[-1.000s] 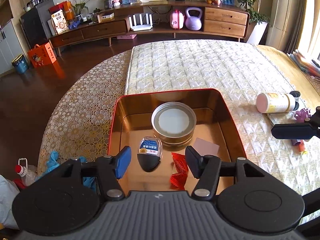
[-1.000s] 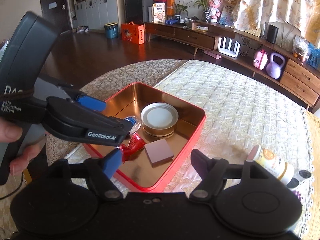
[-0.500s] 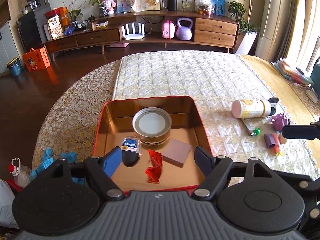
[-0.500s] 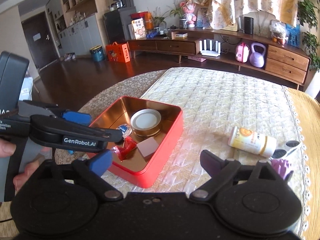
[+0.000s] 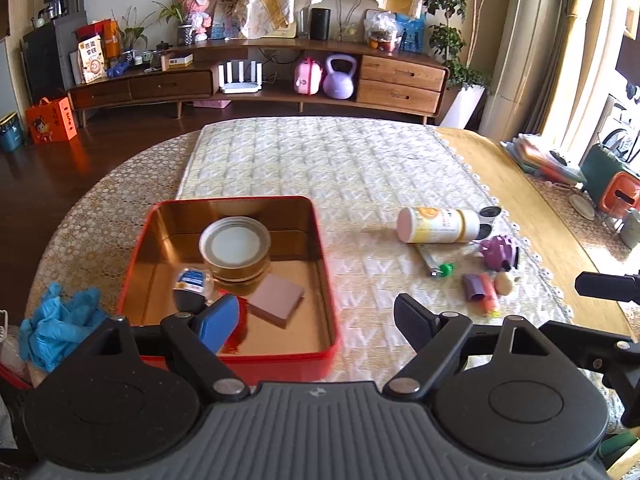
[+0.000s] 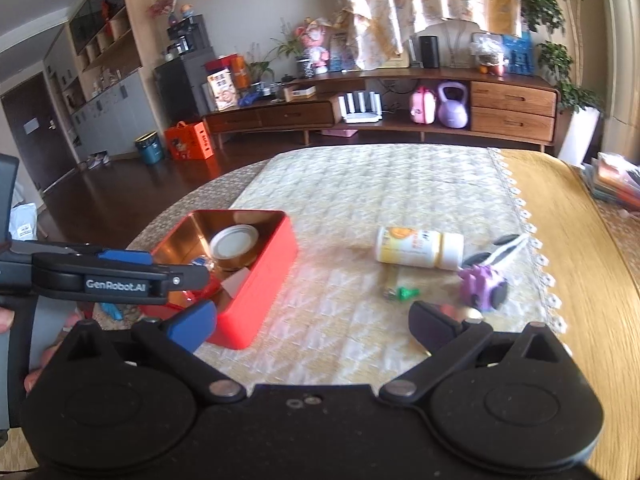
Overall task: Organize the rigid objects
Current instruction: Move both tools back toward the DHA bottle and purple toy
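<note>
my blue finger pad (image 5: pixel 216 322) hides the red wrapper; orange tube (image 6: pixel 452 312) lower right, blurred.

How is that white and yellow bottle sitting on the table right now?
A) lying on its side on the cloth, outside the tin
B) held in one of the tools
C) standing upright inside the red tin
A: the bottle lies flat on the quilted cloth, well to the right of the red tin, with nothing gripping it.

Bright daylight floods in from the right, both fisheye views bend at the edges and show slight motion blur.
</note>
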Tool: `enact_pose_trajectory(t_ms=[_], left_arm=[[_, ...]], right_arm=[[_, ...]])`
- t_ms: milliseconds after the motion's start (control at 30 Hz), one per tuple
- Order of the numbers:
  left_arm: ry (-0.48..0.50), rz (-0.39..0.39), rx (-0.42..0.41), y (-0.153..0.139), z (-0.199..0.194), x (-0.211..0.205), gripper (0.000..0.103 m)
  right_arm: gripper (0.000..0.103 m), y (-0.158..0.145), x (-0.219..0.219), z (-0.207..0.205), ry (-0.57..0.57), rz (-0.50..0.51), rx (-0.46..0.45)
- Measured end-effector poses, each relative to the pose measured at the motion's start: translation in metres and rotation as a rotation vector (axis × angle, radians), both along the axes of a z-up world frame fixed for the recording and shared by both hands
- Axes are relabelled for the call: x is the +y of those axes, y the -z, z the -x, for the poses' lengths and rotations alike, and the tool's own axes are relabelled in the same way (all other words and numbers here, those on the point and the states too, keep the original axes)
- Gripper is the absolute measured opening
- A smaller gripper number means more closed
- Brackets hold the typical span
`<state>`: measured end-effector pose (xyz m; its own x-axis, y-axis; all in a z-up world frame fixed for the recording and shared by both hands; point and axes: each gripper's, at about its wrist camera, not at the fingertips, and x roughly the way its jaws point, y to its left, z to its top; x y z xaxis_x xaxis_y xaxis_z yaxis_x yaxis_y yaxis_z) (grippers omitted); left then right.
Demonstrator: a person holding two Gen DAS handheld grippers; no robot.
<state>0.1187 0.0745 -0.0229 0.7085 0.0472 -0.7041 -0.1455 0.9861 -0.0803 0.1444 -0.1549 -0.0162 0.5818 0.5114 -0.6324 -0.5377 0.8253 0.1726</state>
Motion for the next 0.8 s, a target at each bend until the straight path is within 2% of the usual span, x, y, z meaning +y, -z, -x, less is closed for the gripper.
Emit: enact_pose_trajectory(t_ms=[267,500,800], left_arm=[[0.067,0.008,-0.003,0.007,-0.002,-0.040,0.085],[0.121,0.004,0.009,0.020,-0.020,-0.071,0.085],[0.104,-0.014,0.047,0.045,-0.060,-0.088,0.085]], right_arm=[[0.103,0.006,-0.043,-0.005,0.092,0.023,0.012],[0.102,0.020,-0.064,-0.021,0.104,0.076,0.001],[0.100,0.036,-0.079,-0.055,0.106,0.126,-0.019]])
